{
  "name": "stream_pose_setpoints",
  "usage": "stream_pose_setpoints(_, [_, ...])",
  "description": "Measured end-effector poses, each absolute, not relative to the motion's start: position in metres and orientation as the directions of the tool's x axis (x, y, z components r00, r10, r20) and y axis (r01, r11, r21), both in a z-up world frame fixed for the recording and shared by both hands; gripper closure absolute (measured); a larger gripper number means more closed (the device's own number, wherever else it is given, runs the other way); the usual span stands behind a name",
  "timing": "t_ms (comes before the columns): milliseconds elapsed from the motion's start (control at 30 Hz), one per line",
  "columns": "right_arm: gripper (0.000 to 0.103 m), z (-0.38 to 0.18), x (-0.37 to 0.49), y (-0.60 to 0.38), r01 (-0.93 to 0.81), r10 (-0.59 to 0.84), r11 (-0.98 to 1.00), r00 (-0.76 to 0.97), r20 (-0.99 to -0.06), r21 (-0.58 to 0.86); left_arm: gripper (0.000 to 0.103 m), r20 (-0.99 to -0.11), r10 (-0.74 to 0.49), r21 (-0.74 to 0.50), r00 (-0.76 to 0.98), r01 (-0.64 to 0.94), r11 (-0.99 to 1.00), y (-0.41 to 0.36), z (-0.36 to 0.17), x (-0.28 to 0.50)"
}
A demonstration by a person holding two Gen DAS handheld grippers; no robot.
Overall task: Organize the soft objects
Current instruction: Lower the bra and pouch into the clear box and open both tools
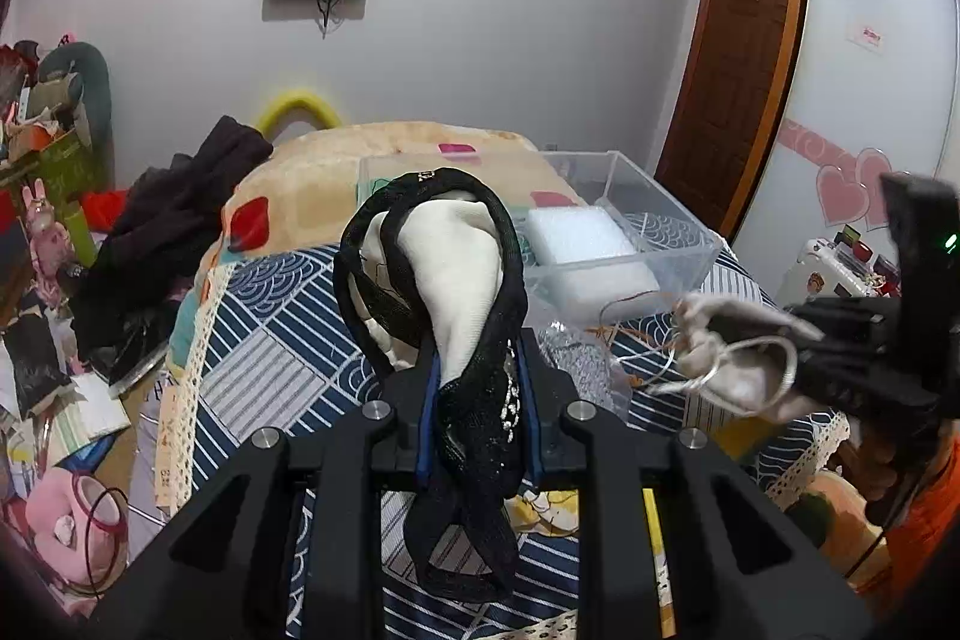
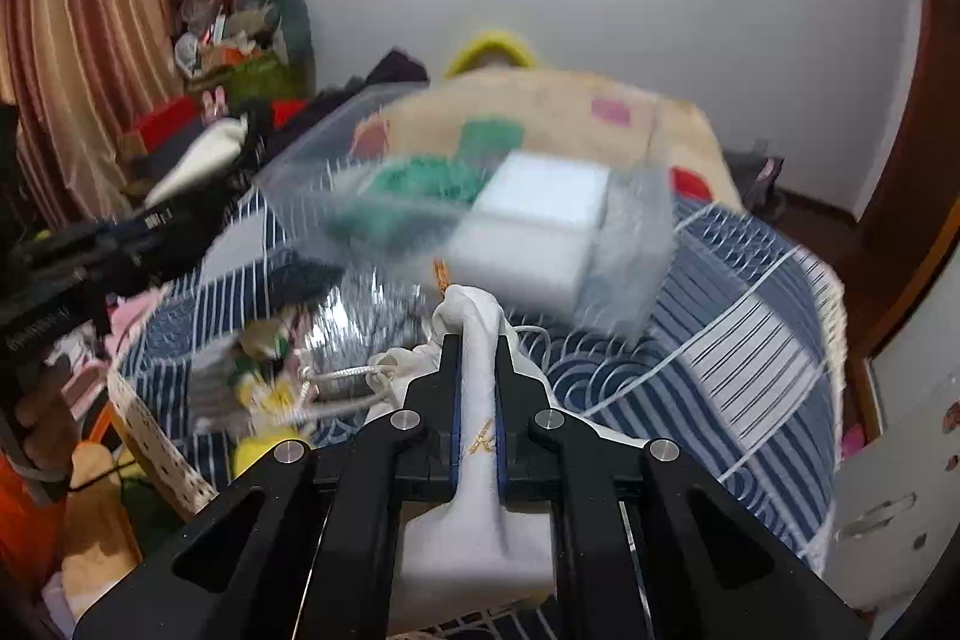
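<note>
We see left tool (image 1: 477, 361): black angular linkage arms, silver round screws, blue pads inside fingers. Right tool (image 2: 478, 370): same black frame, silver screws, blue pads. Green light on its body in left view.

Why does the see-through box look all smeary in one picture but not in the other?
In the right wrist view the box is smeared by motion blur, while the pouch in the right claw stays sharp. In the left wrist view the box looks crisp; only the walls bend, from the fisheye lens.
</note>
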State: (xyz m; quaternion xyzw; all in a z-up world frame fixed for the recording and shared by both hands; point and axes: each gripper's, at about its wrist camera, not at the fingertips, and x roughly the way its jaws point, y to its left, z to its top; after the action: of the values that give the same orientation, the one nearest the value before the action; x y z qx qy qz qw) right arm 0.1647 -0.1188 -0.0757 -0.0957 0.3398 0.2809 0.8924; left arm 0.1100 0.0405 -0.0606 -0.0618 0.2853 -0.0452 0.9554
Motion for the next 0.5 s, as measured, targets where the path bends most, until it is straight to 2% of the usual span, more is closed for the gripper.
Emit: stream_pose_setpoints(500, [0.096, 0.004, 0.178, -0.120, -0.520, 0.487, 0.853, 0.758, -0.434, 0.049, 0.081, -0.469, -0.090, -0.083, 0.878, 0.058, 0.995, 0.037, -0.021, 0.134])
